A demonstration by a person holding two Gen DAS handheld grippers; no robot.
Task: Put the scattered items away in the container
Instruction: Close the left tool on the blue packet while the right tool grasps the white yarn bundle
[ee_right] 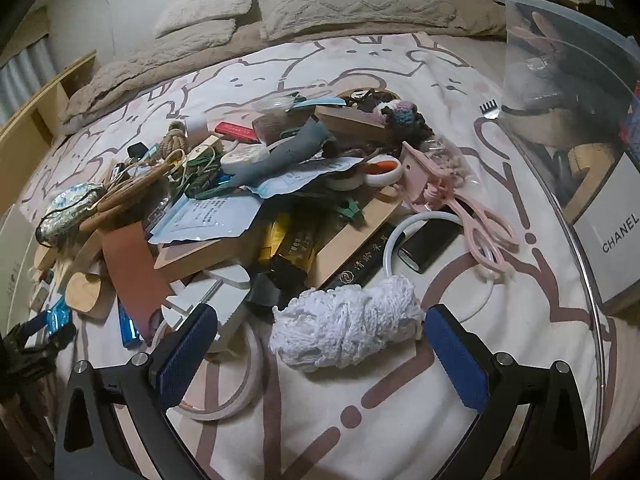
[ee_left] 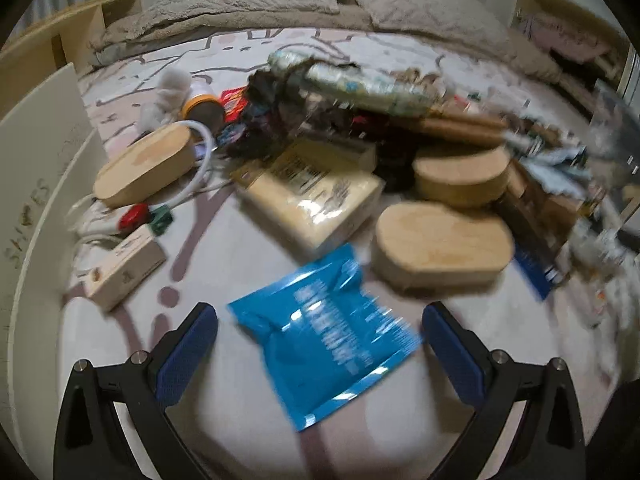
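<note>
In the blurred left wrist view my left gripper (ee_left: 320,344) is open, its blue pads either side of a blue foil packet (ee_left: 324,336) lying on the bedspread. Beyond it lie oval wooden boxes (ee_left: 444,252), a wrapped cream packet (ee_left: 312,204) and a wooden block (ee_left: 124,268). In the right wrist view my right gripper (ee_right: 320,340) is open around a white knitted bundle (ee_right: 348,328) on the bed, not touching it. A clear plastic container (ee_right: 568,128) stands at the right, holding a white CHANEL box (ee_right: 616,236) and other items.
A pile of clutter (ee_right: 248,200) fills the middle of the bed: papers, pink scissors (ee_right: 476,220), a white ring (ee_right: 404,236), tape rolls, rope, a black box. Pillows (ee_right: 352,8) lie at the back. A white board (ee_left: 36,208) stands at the left.
</note>
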